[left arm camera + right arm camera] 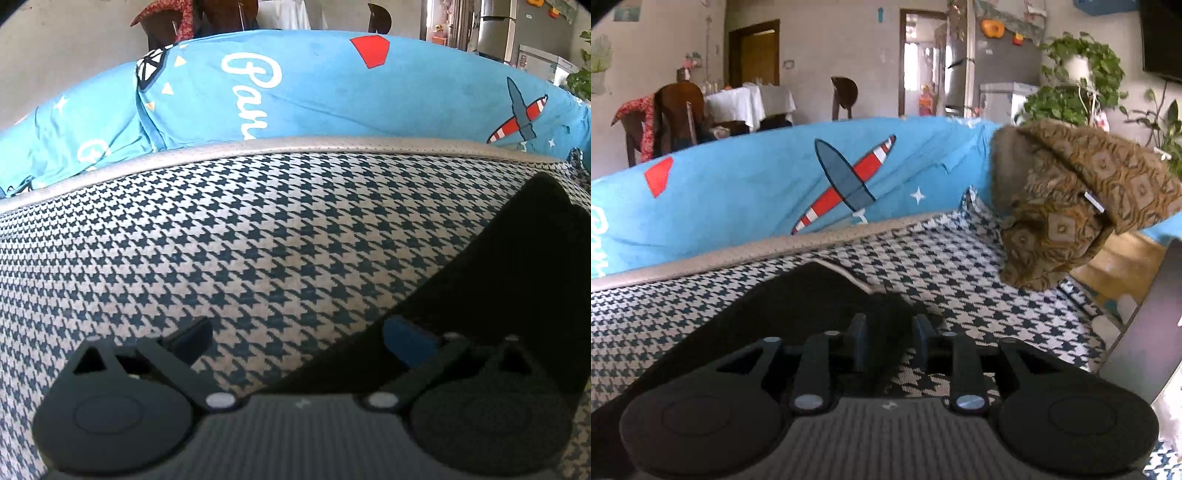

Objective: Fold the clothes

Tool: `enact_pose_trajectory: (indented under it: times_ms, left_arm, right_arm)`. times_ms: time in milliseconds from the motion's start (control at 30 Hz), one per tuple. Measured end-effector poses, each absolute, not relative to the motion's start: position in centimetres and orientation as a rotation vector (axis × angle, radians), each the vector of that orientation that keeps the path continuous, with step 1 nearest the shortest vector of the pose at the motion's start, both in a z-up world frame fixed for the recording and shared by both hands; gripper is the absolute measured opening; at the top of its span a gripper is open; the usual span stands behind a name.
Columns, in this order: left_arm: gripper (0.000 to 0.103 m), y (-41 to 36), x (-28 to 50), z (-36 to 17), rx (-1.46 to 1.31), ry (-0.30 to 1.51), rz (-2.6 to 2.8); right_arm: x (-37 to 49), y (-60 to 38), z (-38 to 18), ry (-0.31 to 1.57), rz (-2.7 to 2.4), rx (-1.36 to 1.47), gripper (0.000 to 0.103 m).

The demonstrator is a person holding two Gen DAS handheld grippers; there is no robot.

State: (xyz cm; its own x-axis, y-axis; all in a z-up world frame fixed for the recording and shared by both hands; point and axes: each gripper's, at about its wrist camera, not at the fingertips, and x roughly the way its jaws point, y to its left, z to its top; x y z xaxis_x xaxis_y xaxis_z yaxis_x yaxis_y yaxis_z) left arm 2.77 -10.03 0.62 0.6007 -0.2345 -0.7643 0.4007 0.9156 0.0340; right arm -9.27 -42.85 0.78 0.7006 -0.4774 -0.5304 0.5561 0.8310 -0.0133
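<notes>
A black garment lies flat on the houndstooth sofa cover. In the left wrist view it fills the right side, with its edge running diagonally. My left gripper stands open low over that edge, its blue-padded right finger above the black cloth and the other above the houndstooth. In the right wrist view the black garment spreads ahead and to the left. My right gripper has its fingers close together on a raised bunch of that cloth.
A bright blue printed cover drapes the sofa back. A brown patterned cushion rests at the right end. A dark flat panel leans at the right edge. Behind the sofa are a dining table with chairs and plants.
</notes>
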Motion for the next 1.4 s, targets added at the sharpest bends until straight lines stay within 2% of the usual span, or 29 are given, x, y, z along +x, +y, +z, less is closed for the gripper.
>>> enact_pose_trajectory:
  times_ms: [300, 467, 1200, 1333, 1400]
  left_arm:
    - [0.103, -9.1, 2.5, 0.5, 0.253, 0.855, -0.346]
    - [0.103, -8.5, 2.5, -0.1, 0.256, 0.877, -0.339]
    - [0.103, -3.9, 1.1, -0.2, 0.146, 0.979, -0.339]
    - [0.103, -3.1, 0.6, -0.1, 0.142, 0.987, -0.342]
    - [0.103, -2.9, 0.3, 0.0, 0.140, 0.994, -0.348]
  right_arm:
    - [-10.5, -37.3, 0.5, 0.588, -0.312, 0.142, 0.032]
    - [-11.1, -32.8, -0.4, 0.620, -0.131, 0.098, 0.038]
    - [-17.5, -18.0, -4.3, 0.692, 0.369, -0.137, 0.040]
    - [-18.2, -15.9, -5.0, 0.688, 0.408, -0.208, 0.046]
    - [-18.5, -14.9, -5.5, 0.679, 0.408, -0.264, 0.047]
